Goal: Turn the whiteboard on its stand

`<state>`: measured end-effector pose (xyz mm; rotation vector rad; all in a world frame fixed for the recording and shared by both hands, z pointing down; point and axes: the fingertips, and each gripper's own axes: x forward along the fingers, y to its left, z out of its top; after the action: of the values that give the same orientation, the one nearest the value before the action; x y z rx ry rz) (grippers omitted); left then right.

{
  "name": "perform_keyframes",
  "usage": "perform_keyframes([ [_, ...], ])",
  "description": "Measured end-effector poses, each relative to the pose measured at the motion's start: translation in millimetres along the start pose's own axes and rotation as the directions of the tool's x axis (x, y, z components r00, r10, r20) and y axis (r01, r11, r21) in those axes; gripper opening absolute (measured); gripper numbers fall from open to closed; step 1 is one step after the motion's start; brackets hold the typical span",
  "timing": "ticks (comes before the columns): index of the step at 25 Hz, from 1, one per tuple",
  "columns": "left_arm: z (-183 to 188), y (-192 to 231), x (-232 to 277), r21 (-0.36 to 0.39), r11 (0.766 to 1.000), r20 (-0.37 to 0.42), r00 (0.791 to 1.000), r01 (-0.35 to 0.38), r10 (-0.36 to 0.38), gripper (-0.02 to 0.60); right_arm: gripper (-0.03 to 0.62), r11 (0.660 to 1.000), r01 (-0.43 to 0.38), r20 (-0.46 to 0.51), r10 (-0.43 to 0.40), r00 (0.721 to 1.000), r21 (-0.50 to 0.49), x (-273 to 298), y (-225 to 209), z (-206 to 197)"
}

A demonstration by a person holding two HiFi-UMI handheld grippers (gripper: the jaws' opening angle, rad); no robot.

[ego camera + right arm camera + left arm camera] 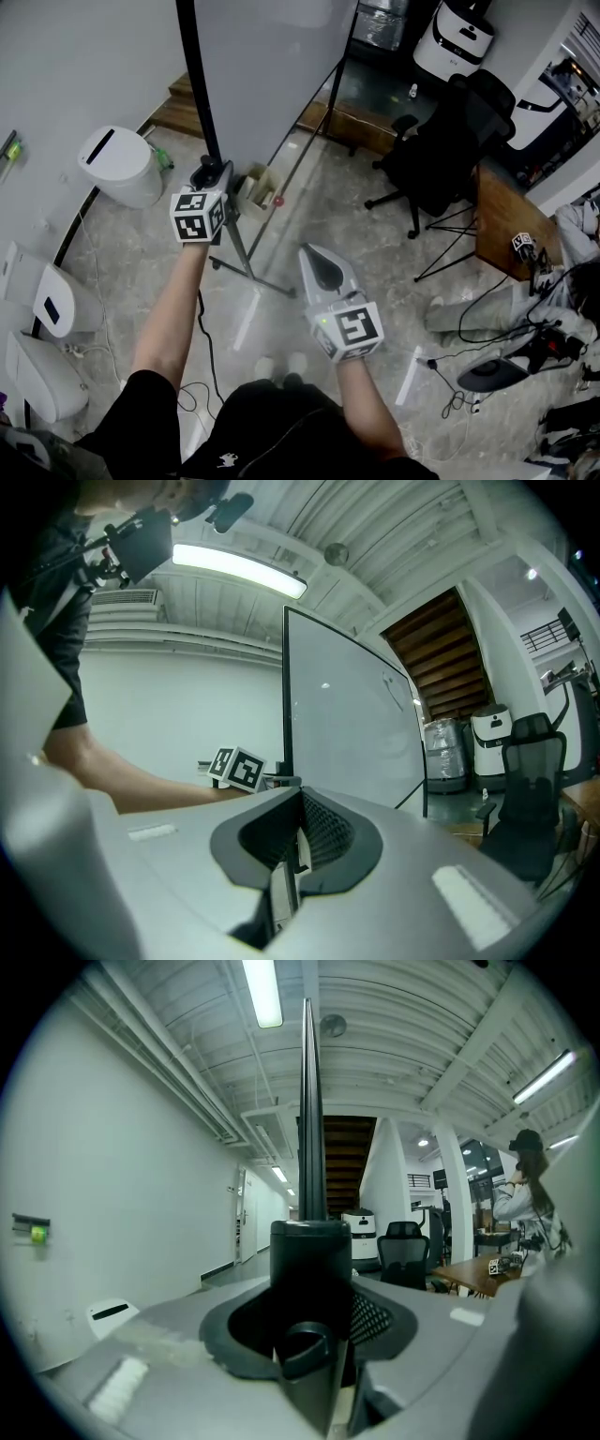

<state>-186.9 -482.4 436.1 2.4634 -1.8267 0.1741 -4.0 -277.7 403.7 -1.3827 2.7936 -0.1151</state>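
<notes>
The whiteboard (272,66) stands upright on its wheeled stand (246,253), edge-on to me. Its black side frame (197,84) runs down into my left gripper (212,176). In the left gripper view that gripper (314,1340) is shut on a black cylindrical fitting (310,1265) at the foot of the frame post (310,1129). My right gripper (319,261) hangs free to the right of the stand, touching nothing. Its jaws (289,860) are shut and empty in the right gripper view, where the board's face (347,724) and the left gripper's marker cube (239,769) show ahead.
A white bin (122,164) stands left of the stand, with white machines (47,300) along the wall. A black office chair (441,150), a wooden table (506,220) and floor cables (487,337) lie to the right. A person (525,1194) stands far right.
</notes>
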Motion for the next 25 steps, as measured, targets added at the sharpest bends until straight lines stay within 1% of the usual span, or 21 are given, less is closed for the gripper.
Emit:
perform_keyframes([
  [5,-0.8,-3.3,-19.4,-0.005,1.0,-0.001,1.0,-0.005,0.005,0.175,0.009,1.0,-0.002,0.01,0.002,1.0,-0.001,-8.7,1.0,4.3],
  [15,-10.3,-2.9,-63.4,-0.011,1.0,0.002,1.0,-0.004,0.004,0.175,0.009,1.0,-0.016,0.014,0.016,1.0,-0.011,-16.0,25.3,0.6],
  [21,-14.5,-9.0,-91.5,-0.009,1.0,0.008,1.0,-0.005,0.005,0.175,0.009,1.0,-0.006,0.017,0.006,1.0,-0.013,-27.3,22.8,-1.5],
  [25,-18.4,-11.2,-110.9,-0.009,1.0,0.006,1.0,-0.007,0.007,0.175,0.009,1.0,-0.013,0.015,0.014,1.0,-0.018,-32.3,31.4,-2.8],
])
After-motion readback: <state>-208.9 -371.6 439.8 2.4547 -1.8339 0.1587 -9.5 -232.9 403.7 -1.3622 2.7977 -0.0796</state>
